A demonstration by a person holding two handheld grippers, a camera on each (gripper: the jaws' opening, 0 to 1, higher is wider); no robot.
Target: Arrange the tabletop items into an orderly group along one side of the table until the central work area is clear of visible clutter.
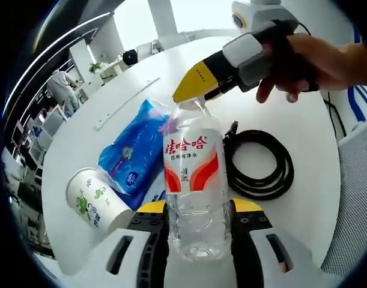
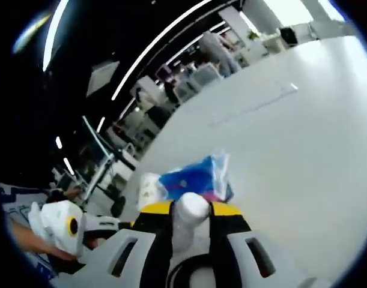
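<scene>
Clear plastic water bottle (image 1: 195, 189) with a red-and-white label stands upright on the round white counter (image 1: 303, 138), at the near edge in the left gripper view, between the yellow-tipped black jaws of the left gripper (image 1: 196, 211), which press its lower body on both sides. Its base is cut off behind the jaws. From above, the right gripper (image 1: 195, 90), held by a person's hand (image 1: 303, 63), reaches down to the bottle's neck; the cap is hidden behind its yellow tips. In the right gripper view the white cap (image 2: 192, 207) sits between that gripper's (image 2: 192, 210) jaws, which close against it.

Just left of the bottle a white paper cup (image 1: 94, 201) with green print lies on its side. Behind it lies a blue plastic packet (image 1: 132, 153), its right edge hidden by the bottle. To the bottle's right a coiled black cable (image 1: 259, 165) lies flat, apart from the bottle. Farther back a thin white strip (image 1: 126, 103) lies on the counter. Beyond the counter, desks, chairs and a standing person (image 1: 62, 90) appear small and blurred.
</scene>
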